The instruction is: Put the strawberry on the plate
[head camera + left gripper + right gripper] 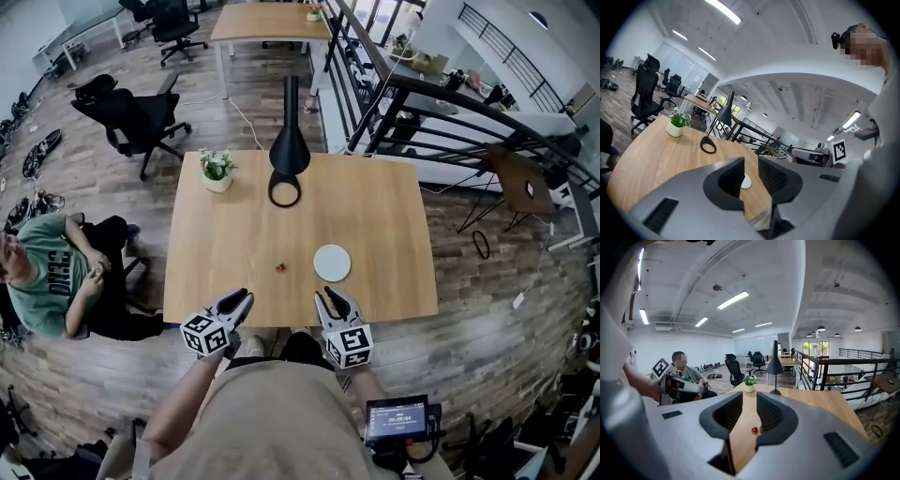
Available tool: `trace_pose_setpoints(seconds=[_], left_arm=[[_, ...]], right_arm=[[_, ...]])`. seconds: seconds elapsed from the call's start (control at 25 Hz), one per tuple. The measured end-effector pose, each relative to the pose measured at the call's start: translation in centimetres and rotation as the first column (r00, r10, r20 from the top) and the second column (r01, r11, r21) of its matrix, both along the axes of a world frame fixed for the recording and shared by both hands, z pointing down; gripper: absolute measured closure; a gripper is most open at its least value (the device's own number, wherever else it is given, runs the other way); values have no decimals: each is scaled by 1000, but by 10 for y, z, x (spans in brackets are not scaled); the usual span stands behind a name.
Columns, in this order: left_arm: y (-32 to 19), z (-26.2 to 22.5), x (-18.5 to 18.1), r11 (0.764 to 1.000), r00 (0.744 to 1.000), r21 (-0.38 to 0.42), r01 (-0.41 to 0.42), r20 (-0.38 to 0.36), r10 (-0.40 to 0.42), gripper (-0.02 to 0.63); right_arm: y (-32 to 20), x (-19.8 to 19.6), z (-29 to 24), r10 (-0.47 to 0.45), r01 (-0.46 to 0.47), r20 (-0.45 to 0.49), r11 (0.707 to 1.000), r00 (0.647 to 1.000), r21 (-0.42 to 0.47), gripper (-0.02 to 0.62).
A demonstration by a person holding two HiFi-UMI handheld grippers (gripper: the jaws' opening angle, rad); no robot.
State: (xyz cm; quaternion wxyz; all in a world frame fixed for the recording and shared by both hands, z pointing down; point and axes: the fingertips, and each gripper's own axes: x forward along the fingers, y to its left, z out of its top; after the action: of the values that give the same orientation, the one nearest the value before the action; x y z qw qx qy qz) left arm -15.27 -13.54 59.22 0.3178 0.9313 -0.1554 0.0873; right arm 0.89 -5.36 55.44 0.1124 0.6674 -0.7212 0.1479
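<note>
**Entry: strawberry pick-up, approach stage**

- **Item 1, strawberry (279, 268):** small and red, lying bare on the bench (375, 206) toward its 6 o'clock edge.
- **Item 2, plate (332, 262):** white, round and empty. It sits near the berry at its 3 o'clock, not touching.
- **Item 3, right gripper (325, 294):** at the bench's near edge, jaws narrowly apart with nothing between them. The berry shows beyond their gap, at 10 o'clock from the tips.
- **Item 4, left gripper (242, 296):** jaws likewise narrowly parted and empty, with the berry at its 2 o'clock.
- **Handling note:** I judge the grasp not yet begun. I would take the berry with the right gripper, widening the jaws a little first. I would then straddle the berry low, close gently because soft fruit bruises, and lift clear before crossing to the plate.
</note>
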Motion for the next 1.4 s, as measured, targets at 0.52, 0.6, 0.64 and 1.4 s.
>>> trace_pose_setpoints(seconds=[0.52, 0.6, 0.64, 1.4], left_arm=[[-27, -1, 74, 994, 993, 7, 109, 34, -109, 532], [-31, 4, 83, 993, 992, 12, 117, 46, -117, 532], [-31, 6, 86, 992, 990, 11, 127, 55, -127, 532], [-29, 60, 59, 924, 901, 4, 381, 222, -373, 532]], right_arm=[[-52, 73, 10, -142, 142, 12, 990, 990, -9, 500], [-59, 81, 16, -162, 162, 14, 987, 987, -14, 500], [-62, 84, 19, -176, 176, 17, 984, 984, -18, 500], [-124, 35, 181, -550, 548, 59, 805, 833, -229, 499]])
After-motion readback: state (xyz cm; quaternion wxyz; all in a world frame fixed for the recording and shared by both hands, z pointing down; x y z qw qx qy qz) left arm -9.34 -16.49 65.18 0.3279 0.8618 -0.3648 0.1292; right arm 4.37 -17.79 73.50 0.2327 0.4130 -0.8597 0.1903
